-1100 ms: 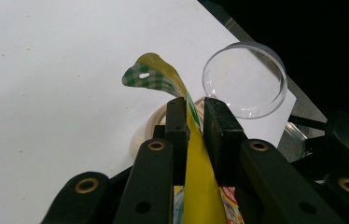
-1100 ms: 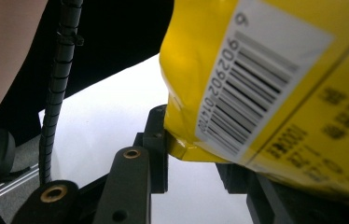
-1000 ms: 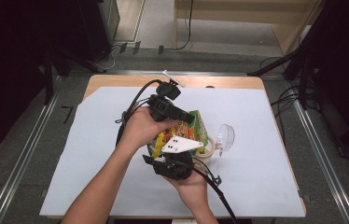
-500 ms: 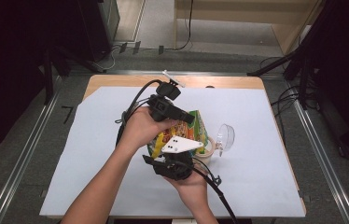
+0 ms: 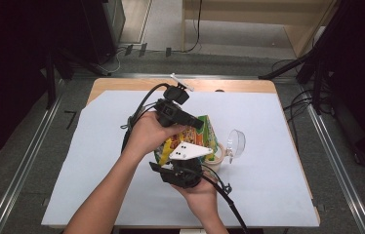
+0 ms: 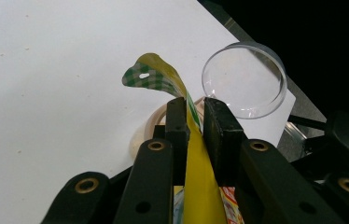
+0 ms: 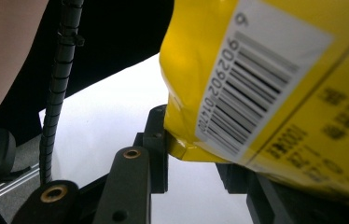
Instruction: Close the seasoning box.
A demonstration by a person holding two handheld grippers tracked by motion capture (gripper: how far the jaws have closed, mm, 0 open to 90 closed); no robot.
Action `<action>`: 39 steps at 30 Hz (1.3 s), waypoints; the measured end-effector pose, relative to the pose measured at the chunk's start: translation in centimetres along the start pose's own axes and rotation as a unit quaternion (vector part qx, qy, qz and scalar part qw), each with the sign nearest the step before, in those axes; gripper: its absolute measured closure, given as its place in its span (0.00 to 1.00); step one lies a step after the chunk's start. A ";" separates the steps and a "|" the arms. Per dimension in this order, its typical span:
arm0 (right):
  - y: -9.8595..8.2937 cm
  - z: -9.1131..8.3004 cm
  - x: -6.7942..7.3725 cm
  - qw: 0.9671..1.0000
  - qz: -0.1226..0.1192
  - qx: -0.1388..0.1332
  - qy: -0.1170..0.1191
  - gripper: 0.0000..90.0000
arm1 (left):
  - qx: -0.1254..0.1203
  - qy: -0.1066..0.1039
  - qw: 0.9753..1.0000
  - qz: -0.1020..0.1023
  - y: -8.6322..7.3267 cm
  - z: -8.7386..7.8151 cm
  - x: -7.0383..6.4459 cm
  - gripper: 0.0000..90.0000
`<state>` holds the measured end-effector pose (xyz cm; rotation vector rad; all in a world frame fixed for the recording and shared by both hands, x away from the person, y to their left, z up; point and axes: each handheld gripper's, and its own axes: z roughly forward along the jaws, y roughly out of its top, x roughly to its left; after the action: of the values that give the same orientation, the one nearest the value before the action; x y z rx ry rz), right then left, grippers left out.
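Observation:
A yellow and green snack bag [image 5: 201, 135] is held above the white table sheet [image 5: 97, 161] between two hand-held grippers. My left gripper [image 5: 198, 125] comes in from the left and is shut on the bag's top edge [image 6: 196, 154]; the bag's green checked corner [image 6: 149, 77] curls up past the jaws. My right gripper [image 5: 186, 155] comes up from below, under its grey three-cornered plate [image 5: 189, 151]. In the right gripper view the bag's barcoded bottom corner [image 7: 238, 93] sits between my right gripper's [image 7: 193, 147] jaws, which stand well apart; the bag hides the right jaw's tip.
A clear round plastic container [image 5: 235, 143] [image 6: 245, 79] stands just right of the bag. A beige ring [image 5: 218, 157] [image 6: 154, 126] lies on the sheet beneath it. A cable [image 5: 227, 200] trails from the right gripper toward the front edge.

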<state>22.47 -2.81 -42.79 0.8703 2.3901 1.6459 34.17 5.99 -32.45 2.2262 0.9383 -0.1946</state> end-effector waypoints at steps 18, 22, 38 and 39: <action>0.0 0.0 0.1 1.000 0.001 -0.002 0.000 0.78 | 0.002 0.001 1.000 0.003 0.0 -0.1 -0.2 0.89; 0.0 -0.1 0.1 1.000 0.003 -0.002 0.000 0.78 | 0.004 0.001 1.000 0.003 0.1 -0.1 -0.2 0.89; 0.1 0.0 0.2 1.000 0.008 -0.006 -0.004 0.78 | 0.006 0.004 1.000 0.010 0.2 -0.1 -0.5 0.89; 0.1 0.1 0.2 1.000 0.008 -0.007 -0.004 0.78 | 0.007 0.004 1.000 0.009 0.2 -0.1 -0.5 0.89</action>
<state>22.34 -2.62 -42.65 0.8950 2.3706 1.6594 33.91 5.69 -32.10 2.2488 0.9221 -0.1846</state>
